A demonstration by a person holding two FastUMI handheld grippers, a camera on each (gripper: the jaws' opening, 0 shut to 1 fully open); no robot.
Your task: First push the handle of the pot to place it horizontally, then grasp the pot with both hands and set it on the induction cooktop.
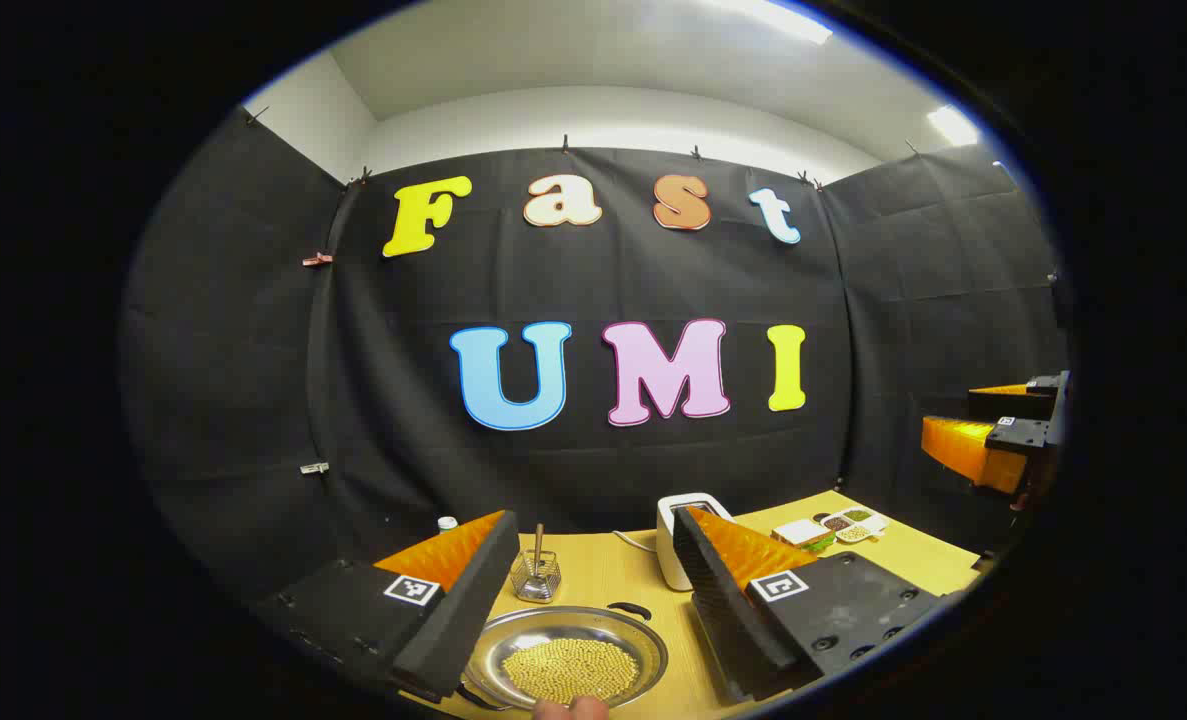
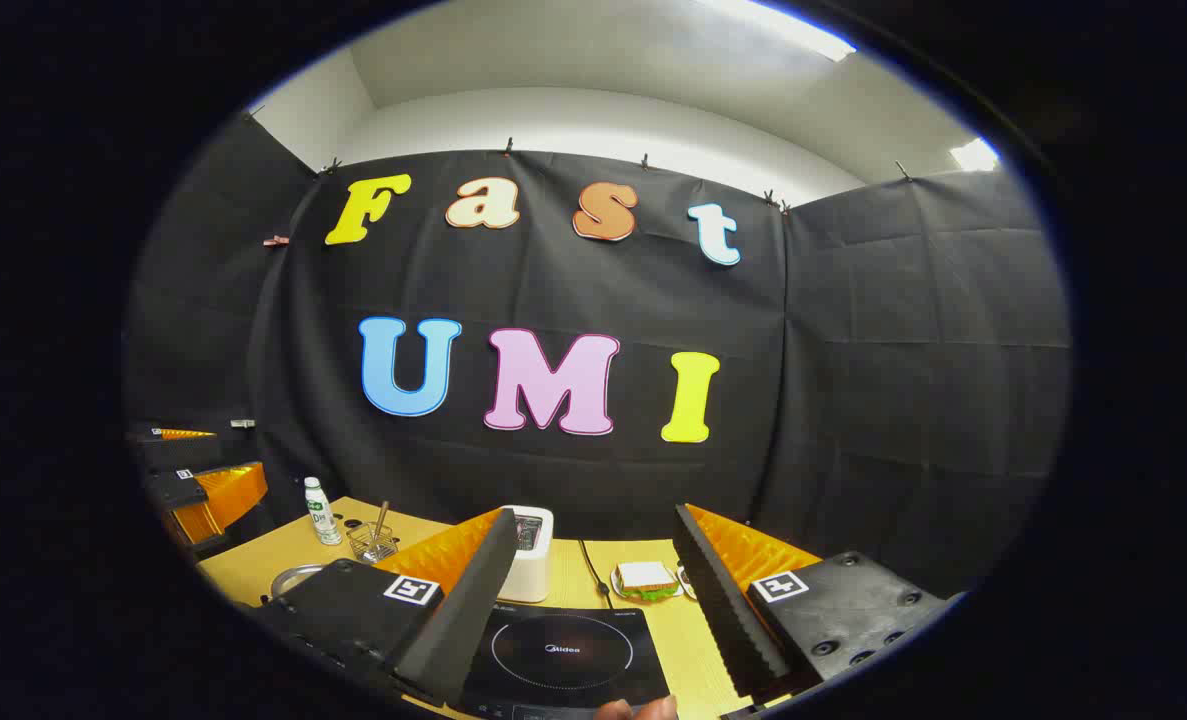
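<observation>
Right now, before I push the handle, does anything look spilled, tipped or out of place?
Nothing stands out. The pot sits level on the table with its yellow beads inside, none scattered. The induction cooktop lies flat and bare.

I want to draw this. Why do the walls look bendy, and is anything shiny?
Left gripper view: the fisheye lens bows the booth wall; the metal pot glints at its rim. Right gripper view: same curving, and the induction cooktop looks glossy.
</observation>
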